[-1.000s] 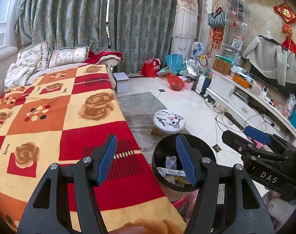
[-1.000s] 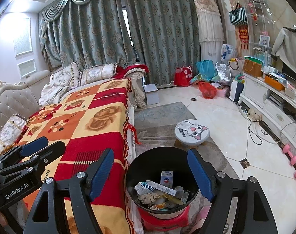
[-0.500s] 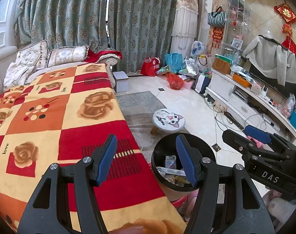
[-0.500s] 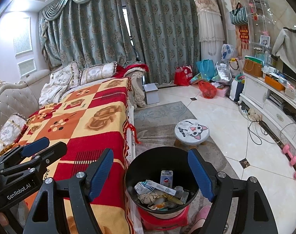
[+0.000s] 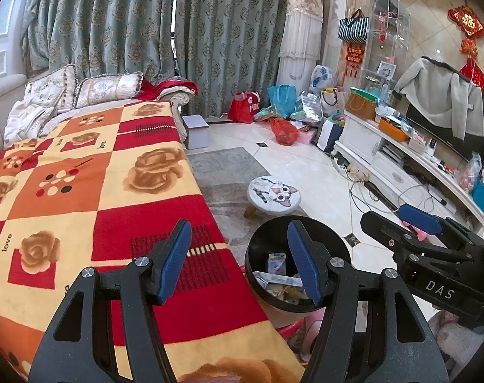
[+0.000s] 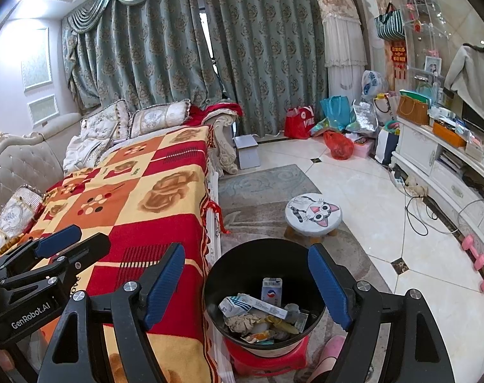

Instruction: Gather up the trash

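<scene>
So we're holding both grippers, left (image 5: 238, 260) and right (image 6: 246, 282), spread wide with nothing in them. Bin (image 6: 264, 293) with trash (image 6: 261, 317) sits bottom centre. We'd scan the sofa (image 6: 139, 204) first, then approach slowly.

- A round black trash bin (image 6: 264, 265) is standing upright on a red stool (image 6: 267, 359), just beside the blanket-covered sofa edge.
- Trash (image 6: 264, 316) is lying in the bin's bottom: a small white-and-blue carton (image 6: 271, 290) standing upright, a flattened white box (image 6: 238, 304), crumpled paper (image 6: 242, 320) and wrappers.
</scene>
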Action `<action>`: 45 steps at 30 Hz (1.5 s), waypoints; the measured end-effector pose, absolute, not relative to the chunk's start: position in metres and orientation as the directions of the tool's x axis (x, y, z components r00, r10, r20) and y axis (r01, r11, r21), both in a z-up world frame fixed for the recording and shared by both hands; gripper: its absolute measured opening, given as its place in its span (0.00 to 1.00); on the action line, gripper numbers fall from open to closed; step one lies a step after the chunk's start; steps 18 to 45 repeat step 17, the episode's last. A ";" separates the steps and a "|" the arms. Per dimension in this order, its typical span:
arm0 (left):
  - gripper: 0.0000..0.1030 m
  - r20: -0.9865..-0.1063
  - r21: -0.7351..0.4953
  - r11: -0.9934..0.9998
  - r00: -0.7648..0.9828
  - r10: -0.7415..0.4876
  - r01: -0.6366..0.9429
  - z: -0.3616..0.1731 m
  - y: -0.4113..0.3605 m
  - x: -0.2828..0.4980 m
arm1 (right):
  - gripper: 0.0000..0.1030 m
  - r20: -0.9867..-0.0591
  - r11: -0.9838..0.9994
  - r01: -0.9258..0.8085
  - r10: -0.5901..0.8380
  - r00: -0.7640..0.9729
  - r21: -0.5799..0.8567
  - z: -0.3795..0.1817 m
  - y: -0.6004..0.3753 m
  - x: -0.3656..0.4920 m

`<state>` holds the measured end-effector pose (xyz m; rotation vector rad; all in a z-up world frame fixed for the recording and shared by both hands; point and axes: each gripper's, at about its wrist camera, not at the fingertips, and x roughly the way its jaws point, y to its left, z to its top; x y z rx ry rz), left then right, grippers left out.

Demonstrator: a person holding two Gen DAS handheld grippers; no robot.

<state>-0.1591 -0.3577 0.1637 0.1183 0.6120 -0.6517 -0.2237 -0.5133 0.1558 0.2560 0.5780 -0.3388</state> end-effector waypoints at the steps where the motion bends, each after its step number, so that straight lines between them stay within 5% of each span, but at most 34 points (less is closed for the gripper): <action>1: 0.60 -0.568 -0.084 0.795 0.627 -0.533 0.600 0.164 -0.358 -0.159 | 0.75 -0.572 0.914 0.381 -0.239 0.785 0.141 0.156 -0.513 -0.224; 45: 0.60 -0.588 -0.113 0.793 0.603 -0.539 0.598 0.152 -0.359 -0.179 | 0.76 -0.587 0.918 0.374 -0.231 0.776 0.133 0.149 -0.515 -0.225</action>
